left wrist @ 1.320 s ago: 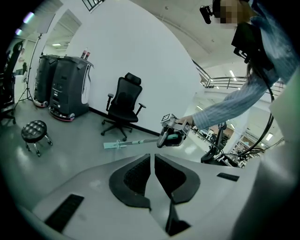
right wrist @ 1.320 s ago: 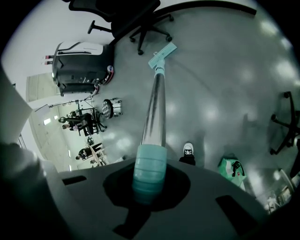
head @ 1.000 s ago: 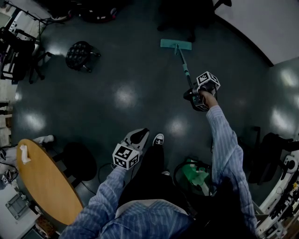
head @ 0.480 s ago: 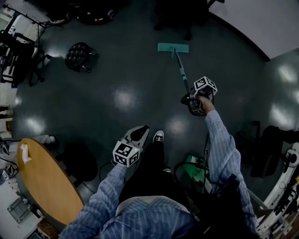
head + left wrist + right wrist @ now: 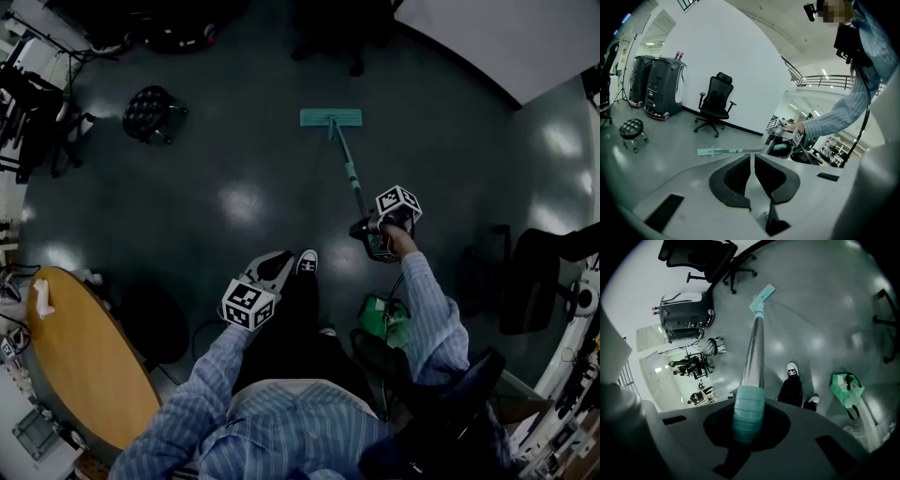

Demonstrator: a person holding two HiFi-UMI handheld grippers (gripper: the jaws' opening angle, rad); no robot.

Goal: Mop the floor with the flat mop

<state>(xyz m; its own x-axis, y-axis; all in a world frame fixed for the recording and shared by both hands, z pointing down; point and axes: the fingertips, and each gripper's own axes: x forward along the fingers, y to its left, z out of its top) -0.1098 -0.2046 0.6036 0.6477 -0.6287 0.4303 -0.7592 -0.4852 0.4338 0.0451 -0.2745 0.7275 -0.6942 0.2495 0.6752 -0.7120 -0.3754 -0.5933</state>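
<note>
black stool [image 5: 150, 112] upper left; wooden round table [image 5: 84, 375] lower left; green bag [image 5: 380, 309] on floor; office chair [image 5: 714, 101] by wall.

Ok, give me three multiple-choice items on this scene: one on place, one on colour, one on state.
1. Where is the mop head? A flat on the floor, ahead; B held in the air; C out of view.
2. Its colour? A red; B teal; C yellow.
3. The left gripper is: A wide open; B shut, empty; C shut on the handle.
Answers: 1 A, it lies on the floor; 2 B, teal in every view; 3 B, jaws together, nothing between; the right gripper holds the handle.
</note>
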